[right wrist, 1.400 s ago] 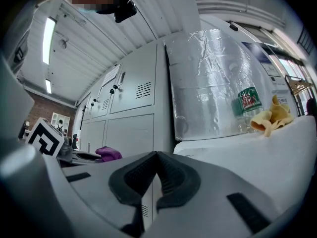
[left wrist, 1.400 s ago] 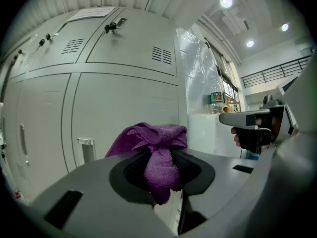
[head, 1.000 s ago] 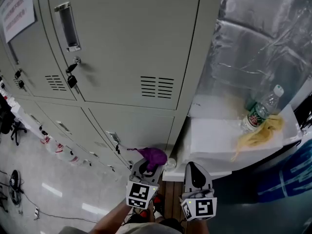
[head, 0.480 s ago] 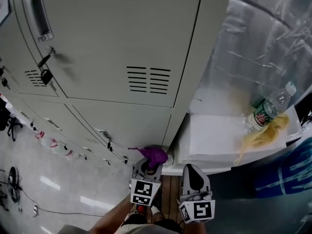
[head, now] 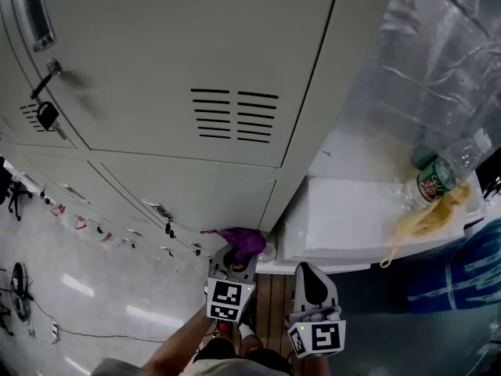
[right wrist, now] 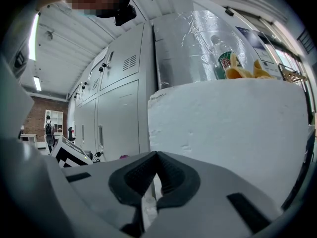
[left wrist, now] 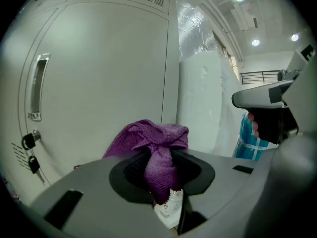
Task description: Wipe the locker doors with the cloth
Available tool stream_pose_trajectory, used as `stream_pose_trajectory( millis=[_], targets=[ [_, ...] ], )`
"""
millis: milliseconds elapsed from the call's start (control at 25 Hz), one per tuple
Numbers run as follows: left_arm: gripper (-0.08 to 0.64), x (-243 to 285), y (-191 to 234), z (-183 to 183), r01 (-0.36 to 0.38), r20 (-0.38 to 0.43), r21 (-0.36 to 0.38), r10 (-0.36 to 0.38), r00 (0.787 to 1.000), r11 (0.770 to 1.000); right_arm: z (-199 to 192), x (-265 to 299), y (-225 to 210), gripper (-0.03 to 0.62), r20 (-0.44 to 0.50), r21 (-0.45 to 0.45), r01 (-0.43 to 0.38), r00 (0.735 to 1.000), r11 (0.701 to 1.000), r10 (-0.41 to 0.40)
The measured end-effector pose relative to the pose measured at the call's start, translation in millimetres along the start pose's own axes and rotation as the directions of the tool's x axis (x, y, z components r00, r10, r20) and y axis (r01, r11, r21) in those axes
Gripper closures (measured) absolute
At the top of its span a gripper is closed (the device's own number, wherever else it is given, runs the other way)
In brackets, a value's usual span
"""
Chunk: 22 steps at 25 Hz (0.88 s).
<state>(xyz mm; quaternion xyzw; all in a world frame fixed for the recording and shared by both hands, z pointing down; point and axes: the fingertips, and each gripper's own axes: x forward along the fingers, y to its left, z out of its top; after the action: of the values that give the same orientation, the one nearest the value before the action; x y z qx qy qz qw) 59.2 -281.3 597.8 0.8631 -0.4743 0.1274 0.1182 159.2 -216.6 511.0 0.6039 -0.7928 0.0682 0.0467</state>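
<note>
Clamping a bunched purple cloth (left wrist: pixel 158 143), the left gripper (head: pixel 236 263) sits at about 6 o'clock in the head view. Its jaws are clenched on the cloth's twisted neck, and the loose bulk spills out past the tips toward 12 o'clock. Just beside it, at its 3 o'clock, the right gripper (head: pixel 310 276) has its jaws pressed together with nothing between them.

Beyond the cloth stands the lower locker door (head: pixel 207 198). The cloth lies close against that door's bottom corner, though whether it touches the metal cannot be told. In the left gripper view the door's handle (left wrist: pixel 37 86) is at 9 o'clock of the cloth, with keys (left wrist: pixel 29 155) hanging under it.

Farther up is the upper locker door (head: pixel 196 45), with vent slots (head: pixel 233 116) near its lower edge. At 3 o'clock of the lockers a white foam block (head: pixel 352 222) carries a bottle (head: pixel 440 180) and a yellow rag (head: pixel 419 222). Plastic-wrapped sheeting (head: pixel 427 69) rises behind them.
</note>
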Motion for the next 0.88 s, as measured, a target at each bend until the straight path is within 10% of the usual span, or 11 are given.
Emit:
stream_pose_trajectory(
  millis=[880],
  targets=[
    [0.442,-52.4,113.9,-17.7,-0.249,-0.026,-0.034,0.248,0.968,0.968,0.2,15.5,35.8,0.577,-0.003,-0.005,-0.097,0.995,0.995,0.097]
  ],
)
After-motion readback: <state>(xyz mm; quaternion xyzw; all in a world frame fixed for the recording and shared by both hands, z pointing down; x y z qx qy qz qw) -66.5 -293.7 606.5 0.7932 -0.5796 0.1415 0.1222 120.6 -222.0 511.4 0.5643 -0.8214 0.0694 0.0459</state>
